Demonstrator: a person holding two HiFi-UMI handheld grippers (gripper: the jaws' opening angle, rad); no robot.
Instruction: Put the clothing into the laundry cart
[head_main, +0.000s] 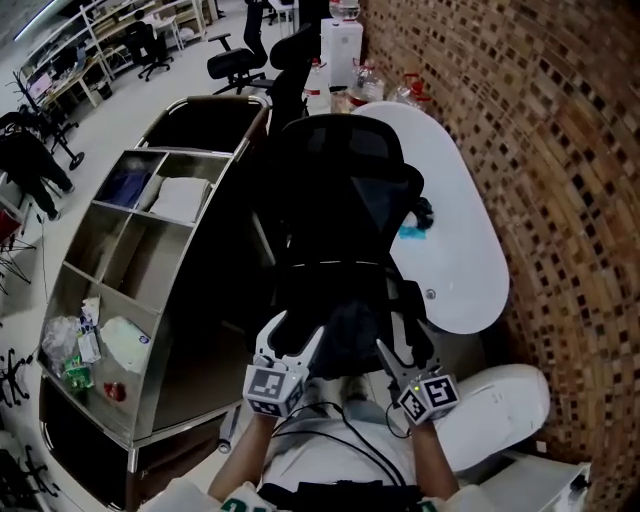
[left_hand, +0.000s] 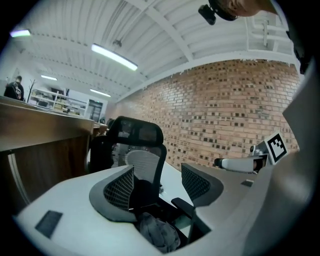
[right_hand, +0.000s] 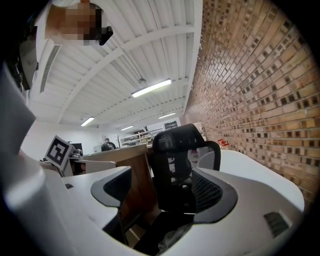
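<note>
Hovering side by side at lower centre, left claw (head_main: 295, 330) and right claw (head_main: 403, 345) both stood wide, nothing gripped. The grey clothing (left_hand: 159, 232) lay bunched on the seat of the black chair (head_main: 340, 200), just ahead and below them. The laundry cart (head_main: 98, 205) stood at frame left. Judged best: lower both claws, straddle the heap, pinch a thick fold, keep clear of the armrests (left_hand: 182, 206).

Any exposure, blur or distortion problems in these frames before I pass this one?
Head view: sharp, but the black chair is underexposed, its seat detail lost. Left gripper view: strong fisheye bending, dark vignette corners, ceiling light slightly blown, grey clothing soft. Right gripper view: same curvature on the brick wall; no obvious motion blur.
</note>
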